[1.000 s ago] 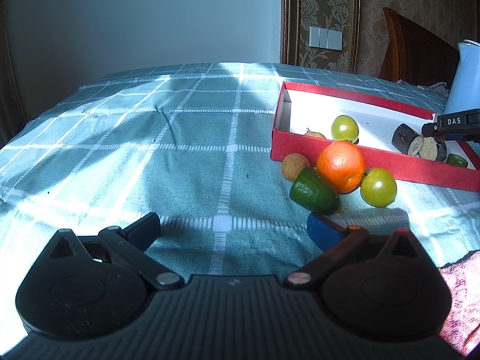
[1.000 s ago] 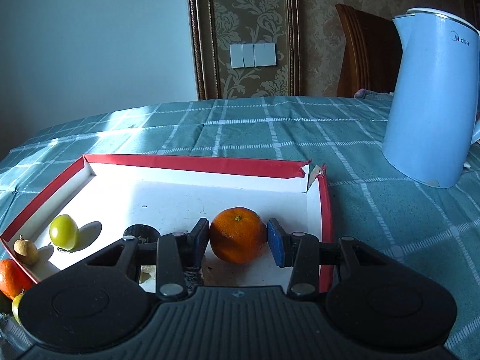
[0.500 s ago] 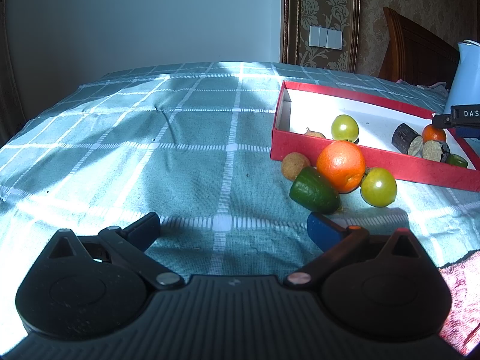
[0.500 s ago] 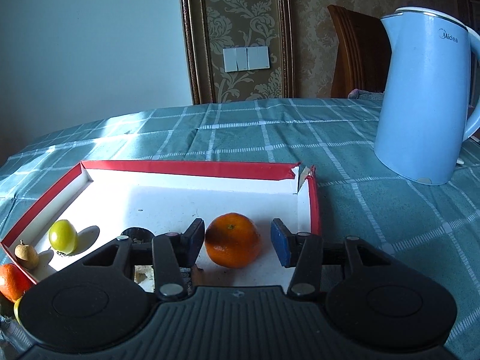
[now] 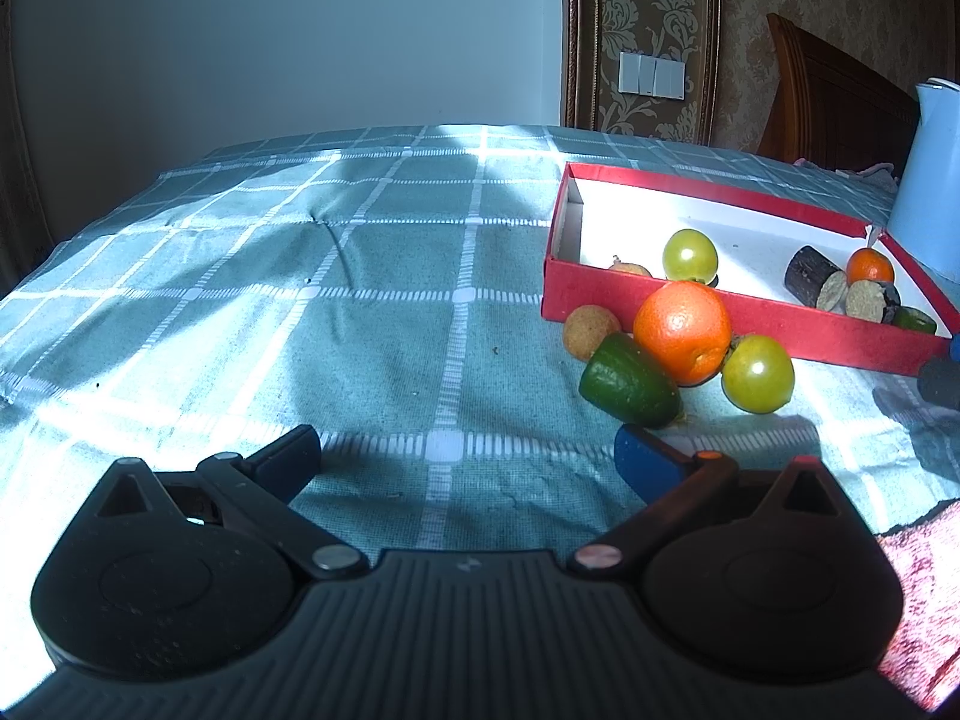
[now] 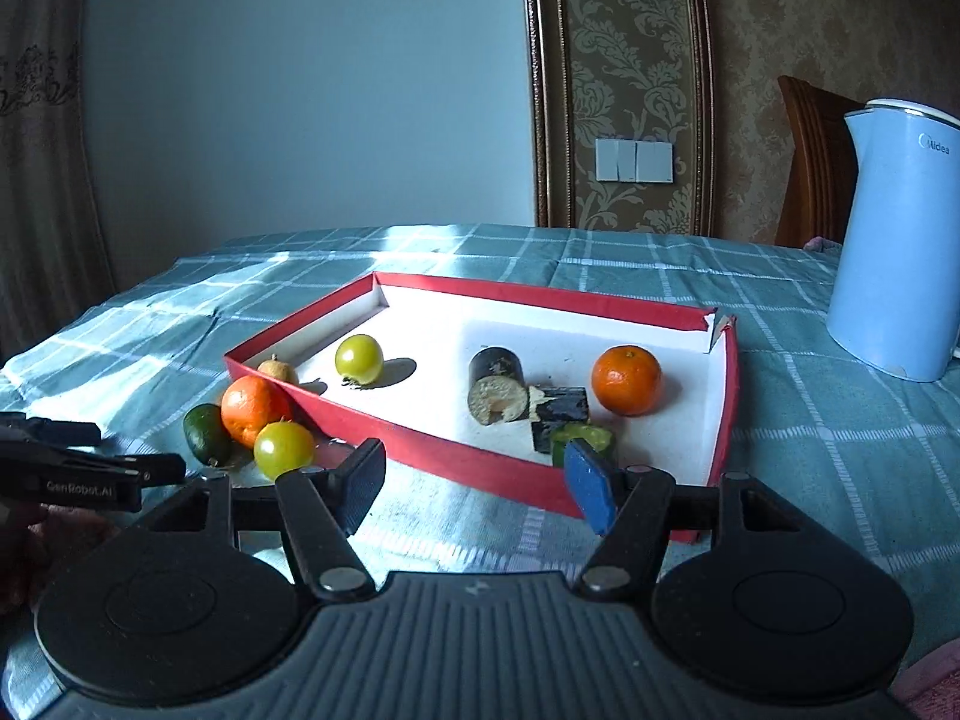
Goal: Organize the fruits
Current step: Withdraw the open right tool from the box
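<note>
Midway through sorting, a small orange [image 6: 626,380] sits inside the red box [image 6: 723,408], while a larger orange [image 5: 682,330], green tomato [image 5: 757,373] and cucumber piece [image 5: 630,381] wait outside. Both the right gripper [image 6: 474,483] and left gripper [image 5: 468,456] hang spread, empty; next likely a loose fruit.

We see a teal tablecloth [image 6: 810,456] checked with white lines; a box [image 6: 456,456] red outside, white inside; two oranges [image 6: 626,380] [image 5: 682,331] bright orange; yellow-green tomatoes [image 6: 359,359] [image 5: 757,373]; a dark green fruit [image 5: 629,383]; a pale blue kettle [image 6: 897,240]; brown damask wallpaper [image 6: 624,60].
</note>
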`<action>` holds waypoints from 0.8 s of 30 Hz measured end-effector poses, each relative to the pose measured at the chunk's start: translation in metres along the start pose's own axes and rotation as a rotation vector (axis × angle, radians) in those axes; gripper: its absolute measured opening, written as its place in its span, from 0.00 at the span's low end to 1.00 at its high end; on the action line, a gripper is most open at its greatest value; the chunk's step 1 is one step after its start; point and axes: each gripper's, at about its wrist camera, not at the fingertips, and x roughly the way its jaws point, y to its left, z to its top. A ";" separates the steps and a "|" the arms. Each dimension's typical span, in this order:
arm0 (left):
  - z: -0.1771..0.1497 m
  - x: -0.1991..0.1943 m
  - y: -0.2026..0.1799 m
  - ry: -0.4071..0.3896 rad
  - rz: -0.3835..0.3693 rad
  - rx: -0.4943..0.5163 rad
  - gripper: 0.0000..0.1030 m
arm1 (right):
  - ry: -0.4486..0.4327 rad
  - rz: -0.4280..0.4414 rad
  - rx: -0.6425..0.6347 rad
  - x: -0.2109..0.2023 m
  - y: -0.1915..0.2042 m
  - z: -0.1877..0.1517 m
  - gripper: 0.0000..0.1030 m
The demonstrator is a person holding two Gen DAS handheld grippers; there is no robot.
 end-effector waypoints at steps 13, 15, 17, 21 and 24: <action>0.002 -0.008 -0.009 -0.022 -0.005 0.054 1.00 | 0.143 0.010 -0.006 0.024 0.008 -0.015 0.65; 0.003 -0.007 -0.010 -0.016 -0.017 0.048 1.00 | 0.146 0.007 -0.017 0.024 0.009 -0.016 0.66; 0.005 -0.007 -0.011 -0.014 -0.031 0.039 1.00 | 0.148 0.004 -0.023 0.024 0.010 -0.016 0.67; 0.009 -0.006 -0.017 -0.027 -0.031 0.068 1.00 | 0.149 0.011 -0.019 0.024 0.009 -0.016 0.68; 0.012 -0.005 -0.022 -0.034 -0.040 0.094 1.00 | 0.153 0.008 -0.031 0.025 0.011 -0.015 0.70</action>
